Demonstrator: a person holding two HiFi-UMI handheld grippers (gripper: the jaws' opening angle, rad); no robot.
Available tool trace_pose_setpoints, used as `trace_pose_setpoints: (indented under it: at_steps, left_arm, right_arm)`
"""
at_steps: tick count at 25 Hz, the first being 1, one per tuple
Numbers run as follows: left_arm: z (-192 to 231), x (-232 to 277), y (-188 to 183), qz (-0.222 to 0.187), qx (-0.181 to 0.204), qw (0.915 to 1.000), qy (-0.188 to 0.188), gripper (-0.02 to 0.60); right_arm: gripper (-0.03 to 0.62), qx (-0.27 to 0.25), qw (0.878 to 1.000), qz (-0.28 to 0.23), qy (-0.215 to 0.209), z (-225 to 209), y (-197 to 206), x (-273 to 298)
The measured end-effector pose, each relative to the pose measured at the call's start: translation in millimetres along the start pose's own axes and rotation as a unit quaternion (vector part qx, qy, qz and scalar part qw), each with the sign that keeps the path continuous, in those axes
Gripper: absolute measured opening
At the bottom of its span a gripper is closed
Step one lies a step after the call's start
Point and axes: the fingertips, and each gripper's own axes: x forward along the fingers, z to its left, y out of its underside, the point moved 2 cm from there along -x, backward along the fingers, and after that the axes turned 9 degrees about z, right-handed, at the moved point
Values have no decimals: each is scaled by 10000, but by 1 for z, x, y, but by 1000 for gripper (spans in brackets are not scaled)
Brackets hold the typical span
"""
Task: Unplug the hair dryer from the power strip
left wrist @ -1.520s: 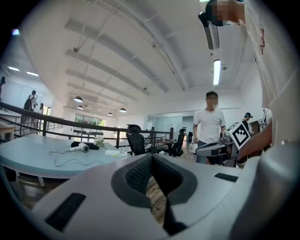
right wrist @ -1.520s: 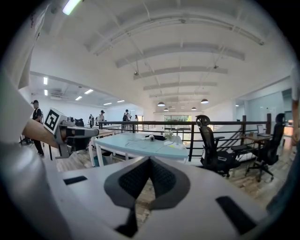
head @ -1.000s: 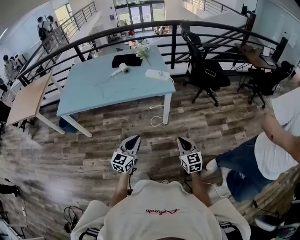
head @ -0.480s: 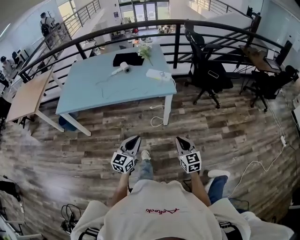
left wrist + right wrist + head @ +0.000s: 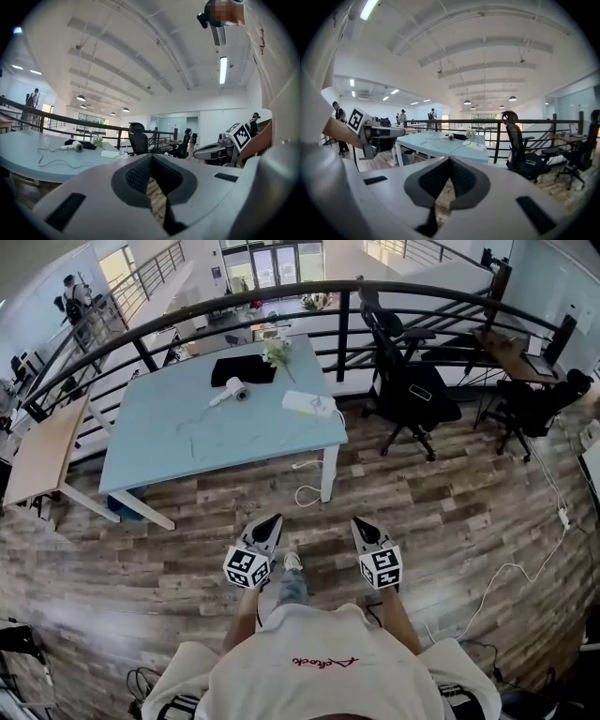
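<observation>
A white hair dryer (image 5: 229,391) lies on the light blue table (image 5: 187,451), far ahead of me, its cord (image 5: 192,423) looping across the top. The white power strip (image 5: 308,404) sits near the table's right edge. In the left gripper view the hair dryer (image 5: 73,146) and power strip (image 5: 112,153) show at the left; in the right gripper view the hair dryer (image 5: 450,137) lies on the table (image 5: 440,146). My left gripper (image 5: 271,521) and right gripper (image 5: 360,524) are both shut and empty, held over the wood floor well short of the table.
A black cloth (image 5: 242,369) and a small plant (image 5: 277,352) sit at the table's far side. A black railing (image 5: 394,287) runs behind it. An office chair (image 5: 405,385) stands to the right, a wooden desk (image 5: 42,451) to the left. A white cable (image 5: 305,493) lies by the table leg.
The table has drawn slightly nearer and shifted left in the head view. A person in a white shirt at the right, seen one second ago, is out of view. Both grippers stay shut.
</observation>
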Motion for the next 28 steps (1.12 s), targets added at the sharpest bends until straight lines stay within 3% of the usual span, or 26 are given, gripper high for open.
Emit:
trace_pose_setpoints:
  at_steps: [28]
  left_arm:
    - [218, 140, -67, 92, -40, 9992, 376, 9]
  right_arm:
    - [17, 82, 9996, 135, 249, -63, -121, 226]
